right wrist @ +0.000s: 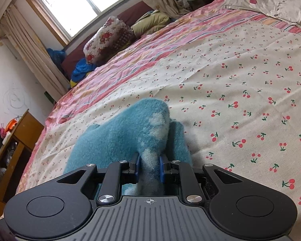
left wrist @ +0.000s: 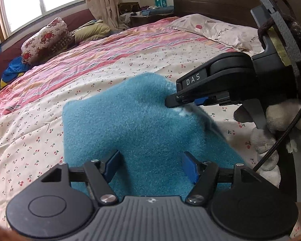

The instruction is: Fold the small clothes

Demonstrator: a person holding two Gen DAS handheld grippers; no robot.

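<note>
1. On the bed (left wrist: 130, 64), over the cherry-print sheet, lies a fuzzy blue garment (left wrist: 130, 124), most of it resting flat near the middle of the sheet.
2. At its right edge the garment is lifted: the right hand-held gripper (right wrist: 149, 165) is clamped narrow on a bunched fold with pale patches, and the cloth fills the gap between its blue pads (right wrist: 137, 166).
3. From the left wrist view that same right hand-held gripper comes in from the right, its tip buried in the raised blue edge, held by a white-gloved hand (left wrist: 271, 138).
4. The left hand-held gripper (left wrist: 148, 163) stands wide over the near part of the garment; its pads sit apart with nothing between them, though whether they touch the cloth beneath I cannot tell.
5. Judged from this, the step in hand is a fold: the right edge is picked up to be carried across to the left over the flat part.
6. The next move likely calls for the left hand-held gripper to pin or grip the near edge so the cloth does not drag, while the right one carries its fold over and lays it edge to edge.
7. The plush cloth is thick and may spring back or bunch, so the fold may need pressing flat before release.
8. Far off lie a floral pillow (right wrist: 108, 40) and a pale pillow (left wrist: 216, 30), well apart from the work.
</note>
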